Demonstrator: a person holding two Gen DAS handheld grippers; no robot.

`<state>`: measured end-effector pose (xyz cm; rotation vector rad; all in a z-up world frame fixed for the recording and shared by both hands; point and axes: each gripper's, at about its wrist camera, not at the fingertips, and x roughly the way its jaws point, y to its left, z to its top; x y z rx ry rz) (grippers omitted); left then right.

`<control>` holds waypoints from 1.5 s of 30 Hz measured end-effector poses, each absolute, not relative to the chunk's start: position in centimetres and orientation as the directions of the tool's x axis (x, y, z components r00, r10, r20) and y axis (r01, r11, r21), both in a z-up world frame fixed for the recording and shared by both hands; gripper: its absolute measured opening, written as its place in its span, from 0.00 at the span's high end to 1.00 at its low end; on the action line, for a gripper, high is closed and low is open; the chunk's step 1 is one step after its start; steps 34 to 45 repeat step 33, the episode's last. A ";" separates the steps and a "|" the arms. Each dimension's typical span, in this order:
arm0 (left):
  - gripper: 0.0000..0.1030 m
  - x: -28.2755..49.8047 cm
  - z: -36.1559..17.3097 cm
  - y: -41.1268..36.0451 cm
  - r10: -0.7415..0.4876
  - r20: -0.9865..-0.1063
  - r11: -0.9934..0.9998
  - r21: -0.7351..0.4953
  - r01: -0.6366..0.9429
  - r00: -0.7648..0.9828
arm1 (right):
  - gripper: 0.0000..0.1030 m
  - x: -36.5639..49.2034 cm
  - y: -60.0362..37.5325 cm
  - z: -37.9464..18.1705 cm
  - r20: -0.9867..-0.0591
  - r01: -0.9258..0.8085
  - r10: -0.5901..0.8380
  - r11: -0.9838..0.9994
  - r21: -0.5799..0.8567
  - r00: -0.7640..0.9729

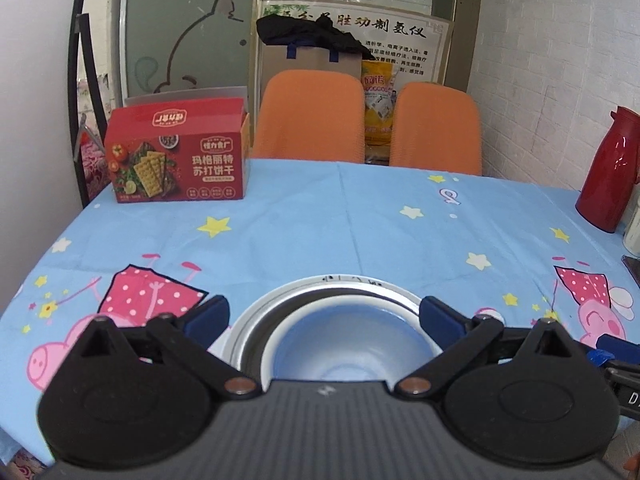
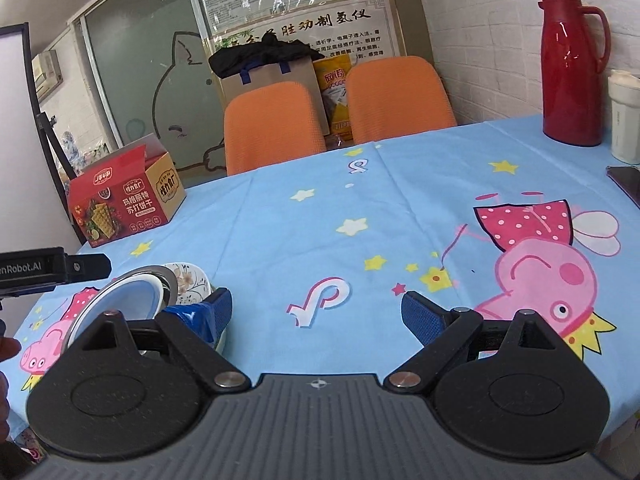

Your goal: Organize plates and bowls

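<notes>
A stack of dishes sits on the blue cartoon tablecloth. In the left wrist view a white bowl rests inside a steel bowl, right between my open left gripper fingers, which do not touch it. In the right wrist view the white bowl, steel bowl and a floral plate under them lie at the lower left. My right gripper is open and empty over bare cloth, its left finger close beside the stack. The left gripper's body shows at the left edge.
A red cracker box stands at the table's far left. A red thermos, a white cup and a dark phone are at the far right. Two orange chairs stand behind the table by the wall.
</notes>
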<state>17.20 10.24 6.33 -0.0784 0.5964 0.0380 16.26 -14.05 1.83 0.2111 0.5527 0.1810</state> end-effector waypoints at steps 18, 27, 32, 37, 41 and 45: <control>0.04 2.4 0.1 5.0 -0.004 -0.557 1.000 -0.003 0.002 0.831 | 0.23 2.9 -15.7 -1.6 -0.447 -0.090 0.219 0.952 0.293 0.867; 0.04 -0.8 -0.5 4.0 -0.017 -0.525 1.000 0.000 0.020 0.851 | 0.22 -1.0 -15.4 -1.8 -0.413 -0.096 0.182 0.971 0.220 0.893; 0.04 -0.9 -0.3 3.5 0.003 -0.499 0.999 0.031 0.015 0.867 | 0.22 -0.7 -16.2 -2.0 -0.416 -0.072 0.171 0.967 0.244 0.893; 0.04 -1.0 -0.3 3.5 0.003 -0.496 0.999 0.030 0.014 0.868 | 0.22 -0.8 -16.3 -2.0 -0.413 -0.070 0.171 0.966 0.248 0.894; 0.04 -1.0 -0.3 3.5 0.003 -0.496 0.999 0.030 0.014 0.868 | 0.22 -0.8 -16.3 -2.0 -0.413 -0.070 0.171 0.966 0.248 0.894; 0.04 -1.0 -0.3 3.5 0.003 -0.496 0.999 0.030 0.014 0.868 | 0.22 -0.8 -16.3 -2.0 -0.413 -0.070 0.171 0.966 0.248 0.894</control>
